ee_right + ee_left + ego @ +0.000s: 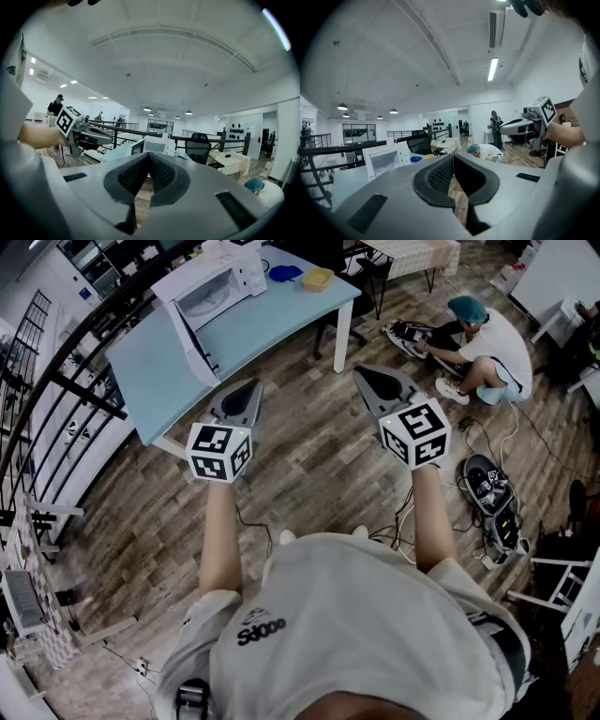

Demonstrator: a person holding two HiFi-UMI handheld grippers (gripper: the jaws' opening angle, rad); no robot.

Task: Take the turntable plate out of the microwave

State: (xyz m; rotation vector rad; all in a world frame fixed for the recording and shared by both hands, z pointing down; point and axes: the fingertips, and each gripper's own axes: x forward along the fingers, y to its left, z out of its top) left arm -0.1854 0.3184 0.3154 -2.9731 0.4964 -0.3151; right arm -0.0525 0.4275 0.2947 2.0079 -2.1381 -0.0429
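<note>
Head view looks steeply down from well back of the microwave on its bench; both gripper views face it near level, from afar; all three share it.

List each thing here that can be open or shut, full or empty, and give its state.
microwave, on the blue table, door swung open
turntable plate, cannot be made out inside
left gripper, shut, holding nothing
right gripper, shut, holding nothing
</note>
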